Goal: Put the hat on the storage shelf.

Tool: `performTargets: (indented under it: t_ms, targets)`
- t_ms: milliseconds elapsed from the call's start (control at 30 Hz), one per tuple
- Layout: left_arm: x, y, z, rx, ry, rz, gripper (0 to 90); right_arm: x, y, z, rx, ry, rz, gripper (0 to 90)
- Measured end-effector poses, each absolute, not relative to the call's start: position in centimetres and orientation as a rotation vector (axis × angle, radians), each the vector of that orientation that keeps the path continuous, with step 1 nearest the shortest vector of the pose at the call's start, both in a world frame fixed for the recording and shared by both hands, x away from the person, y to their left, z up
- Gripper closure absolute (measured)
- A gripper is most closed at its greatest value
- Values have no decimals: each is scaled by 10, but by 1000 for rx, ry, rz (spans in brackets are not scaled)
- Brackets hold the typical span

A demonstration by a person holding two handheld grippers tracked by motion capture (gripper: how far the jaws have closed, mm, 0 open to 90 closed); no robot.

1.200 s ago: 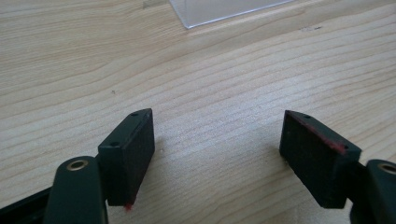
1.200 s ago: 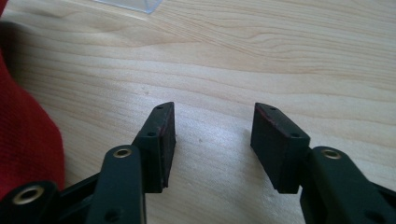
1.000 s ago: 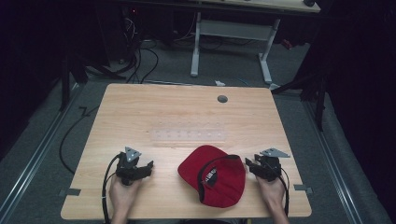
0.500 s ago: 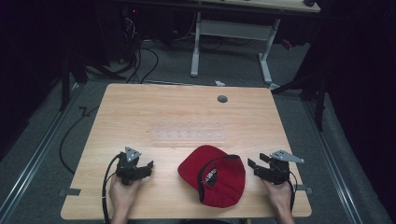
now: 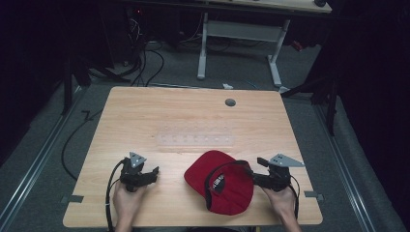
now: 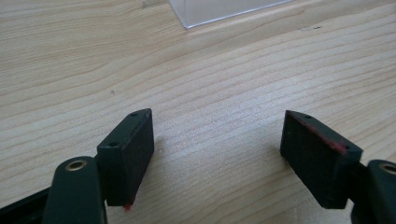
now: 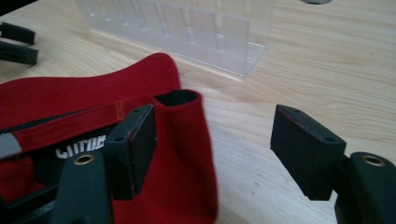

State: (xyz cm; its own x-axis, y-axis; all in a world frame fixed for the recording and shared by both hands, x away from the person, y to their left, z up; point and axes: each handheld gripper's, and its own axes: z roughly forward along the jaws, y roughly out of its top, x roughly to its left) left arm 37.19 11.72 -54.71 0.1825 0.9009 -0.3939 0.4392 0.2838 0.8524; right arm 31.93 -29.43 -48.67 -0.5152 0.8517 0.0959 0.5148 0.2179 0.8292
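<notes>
From above: red cap [image 5: 220,181] lying upside down on table [image 5: 193,116], right gripper [image 5: 258,175] nearer, left gripper [image 5: 150,172] apart. Along left gripper: gaping wide, holding nothing. Along right gripper: gaping wide, straddling cap's edge, gripping nothing.

Your right tool [image 7: 212,140] has its jaws spread wide. The left jaw sits inside the upturned red cap [image 7: 70,100], against the inner face of its rim, and a fold of red fabric stands between the two jaws. The right jaw hangs over bare wood of the desk [image 7: 327,65], apart from the cap. Beyond the cap, a clear plastic rack [image 7: 187,28] stands on the desk.
</notes>
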Motion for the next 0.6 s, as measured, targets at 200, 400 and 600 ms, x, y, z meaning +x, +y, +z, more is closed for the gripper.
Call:
performTargets:
  t_ms: [200, 400, 600]
  targets:
    - [372, 117, -547, 1331, 1435, 520, 263, 329, -281, -491, 1253, 2173, 1198, 319]
    - [372, 117, -547, 1331, 1435, 520, 262, 340, -269, -498, 1246, 2240, 1197, 338]
    - [372, 117, -547, 1331, 1435, 520, 262, 348, -262, -505, 1252, 2292, 1210, 375]
